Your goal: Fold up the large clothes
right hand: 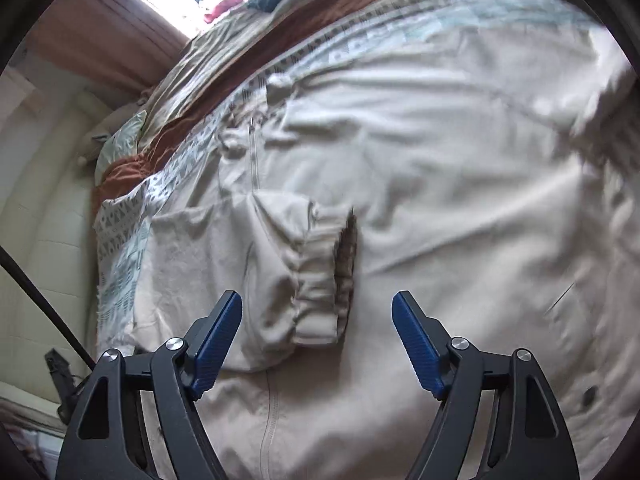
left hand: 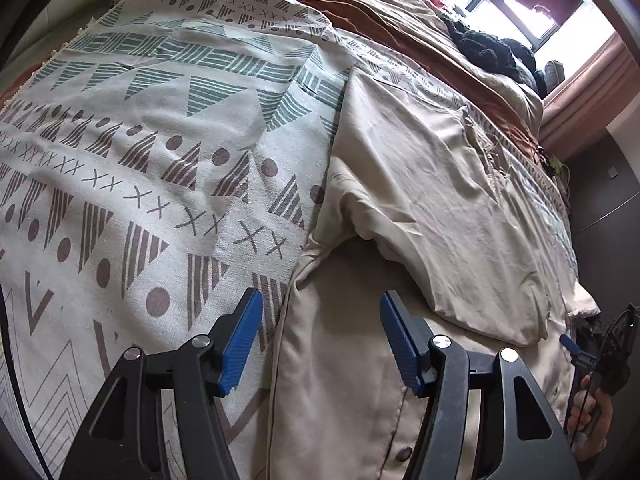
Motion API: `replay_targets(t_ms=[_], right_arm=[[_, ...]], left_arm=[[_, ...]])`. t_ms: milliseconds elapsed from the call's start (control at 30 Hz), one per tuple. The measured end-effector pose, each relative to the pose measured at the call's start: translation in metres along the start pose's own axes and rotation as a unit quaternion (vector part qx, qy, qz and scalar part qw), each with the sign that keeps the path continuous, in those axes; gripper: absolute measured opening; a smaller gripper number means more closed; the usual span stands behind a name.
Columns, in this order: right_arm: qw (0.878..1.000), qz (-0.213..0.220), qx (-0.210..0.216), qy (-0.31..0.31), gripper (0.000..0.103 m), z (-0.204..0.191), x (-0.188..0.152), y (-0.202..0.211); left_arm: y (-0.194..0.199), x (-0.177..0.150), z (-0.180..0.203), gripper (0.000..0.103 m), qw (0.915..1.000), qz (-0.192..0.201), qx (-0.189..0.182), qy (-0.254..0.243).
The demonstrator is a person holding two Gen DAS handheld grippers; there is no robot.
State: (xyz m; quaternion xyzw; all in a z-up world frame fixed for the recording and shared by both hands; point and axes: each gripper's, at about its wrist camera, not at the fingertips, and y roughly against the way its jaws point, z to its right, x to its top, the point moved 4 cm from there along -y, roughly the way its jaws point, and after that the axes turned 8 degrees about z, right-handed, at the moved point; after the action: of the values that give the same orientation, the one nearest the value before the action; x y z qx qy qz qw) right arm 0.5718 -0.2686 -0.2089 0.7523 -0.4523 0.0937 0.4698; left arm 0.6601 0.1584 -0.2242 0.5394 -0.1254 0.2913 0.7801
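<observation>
Jacket (right hand: 440, 168): beige, spread flat on the patterned blanket (left hand: 152, 152), sleeve cuff (right hand: 316, 280) folded over the front
Left tongs (left hand: 322, 340): wide open, holding nothing
Right tongs (right hand: 318, 340): open too, empty

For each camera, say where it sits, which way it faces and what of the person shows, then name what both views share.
Left wrist: sits behind the open left gripper, looking along the bed over the beige jacket and patterned blanket toward the window; the person's right hand shows at the edge.
Right wrist: sits behind the open right gripper, looking down at the jacket's elastic cuff; no hand shows.
Shared: the jacket, blanket, brown bedding and window.
</observation>
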Motion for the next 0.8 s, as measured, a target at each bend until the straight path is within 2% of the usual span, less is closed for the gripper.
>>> replay_targets(t_ms=[167, 267, 333, 367, 400, 467, 500, 533, 567, 700, 800], right_arm=[[0.997, -0.065, 0.035, -0.028, 0.076, 0.009, -0.009, -0.046], [0.996, -0.074, 0.044, -0.034, 0.074, 0.006, -0.008, -0.064], [0.996, -0.069, 0.047, -0.037, 0.054, 0.006, -0.002, -0.071], [0.996, -0.068, 0.044, -0.044, 0.036, 0.010, 0.002, -0.077], [0.996, -0.067, 0.040, -0.053, 0.026, 0.016, 0.005, -0.081], [0.995, -0.060, 0.042, -0.067, 0.017, 0.025, 0.011, -0.086], [0.997, -0.050, 0.032, -0.057, 0.015, 0.027, 0.016, -0.088], [0.998, -0.039, 0.022, -0.044, 0.015, 0.025, 0.018, -0.086], [0.999, -0.030, 0.013, -0.032, 0.015, 0.024, 0.022, -0.087], [0.999, -0.016, 0.005, -0.031, 0.014, 0.024, 0.038, -0.095], [0.999, -0.015, 0.004, -0.032, 0.014, 0.029, 0.049, -0.104]], left_arm=[[-0.013, 0.002, 0.004, 0.062, 0.9996, -0.008, 0.014, -0.022], [-0.020, 0.004, 0.007, 0.062, 0.9990, -0.009, 0.021, -0.038], [-0.025, 0.007, 0.008, 0.062, 0.9979, -0.008, 0.033, -0.055], [-0.028, 0.009, 0.009, 0.062, 0.9975, -0.008, 0.038, -0.059], [-0.032, 0.011, 0.009, 0.062, 0.9973, -0.008, 0.039, -0.061], [-0.037, 0.014, 0.010, 0.060, 0.9969, -0.006, 0.044, -0.065], [-0.040, 0.016, 0.011, 0.055, 0.9960, -0.006, 0.051, -0.073], [-0.044, 0.017, 0.013, 0.045, 0.9948, -0.010, 0.060, -0.082], [-0.047, 0.017, 0.013, 0.039, 0.9935, -0.014, 0.070, -0.089], [-0.053, 0.017, 0.012, 0.033, 0.9891, -0.014, 0.102, -0.105], [-0.052, 0.018, 0.008, 0.033, 0.9898, -0.009, 0.104, -0.097]])
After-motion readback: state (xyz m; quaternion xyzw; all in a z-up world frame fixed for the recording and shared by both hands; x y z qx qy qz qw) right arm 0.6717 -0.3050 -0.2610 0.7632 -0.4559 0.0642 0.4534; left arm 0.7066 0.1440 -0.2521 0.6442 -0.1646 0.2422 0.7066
